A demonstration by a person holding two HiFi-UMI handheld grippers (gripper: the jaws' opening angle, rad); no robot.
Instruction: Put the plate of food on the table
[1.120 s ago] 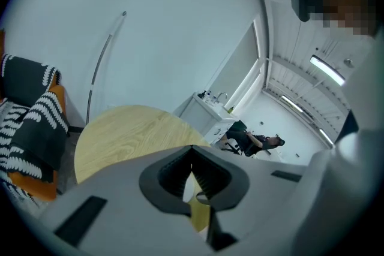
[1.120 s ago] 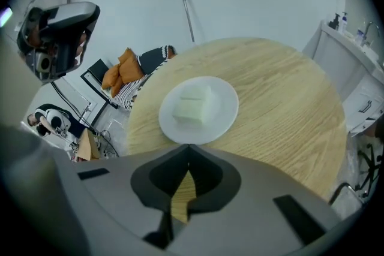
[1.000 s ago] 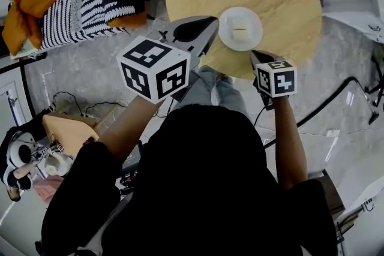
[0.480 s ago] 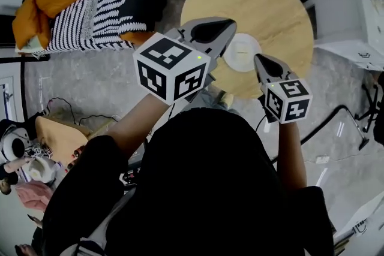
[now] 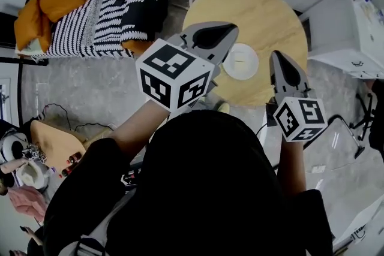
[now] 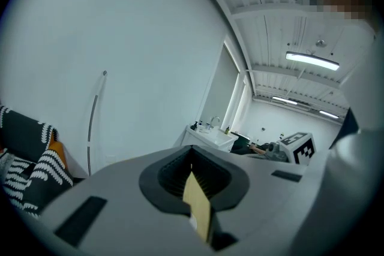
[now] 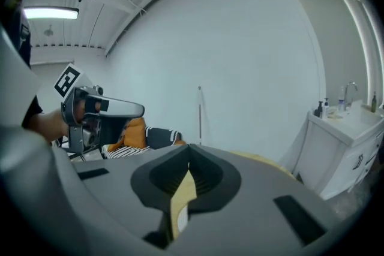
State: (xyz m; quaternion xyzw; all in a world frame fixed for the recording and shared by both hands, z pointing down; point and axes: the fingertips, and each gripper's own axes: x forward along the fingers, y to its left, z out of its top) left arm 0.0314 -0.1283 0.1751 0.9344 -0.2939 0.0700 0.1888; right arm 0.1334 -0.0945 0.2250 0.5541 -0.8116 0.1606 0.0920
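A person is holding the left gripper (image 5: 223, 39) and right gripper (image 5: 279, 63), both shut and empty, near a white plate of food (image 5: 252, 66) sitting on a round wooden table (image 5: 258, 12).

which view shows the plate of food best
The head view: it looks down on the plate, lying on the round wooden table with pale food on it. The left gripper view looks up and away from it, so no plate. The right gripper view catches a strip of the table's edge, but not the plate.
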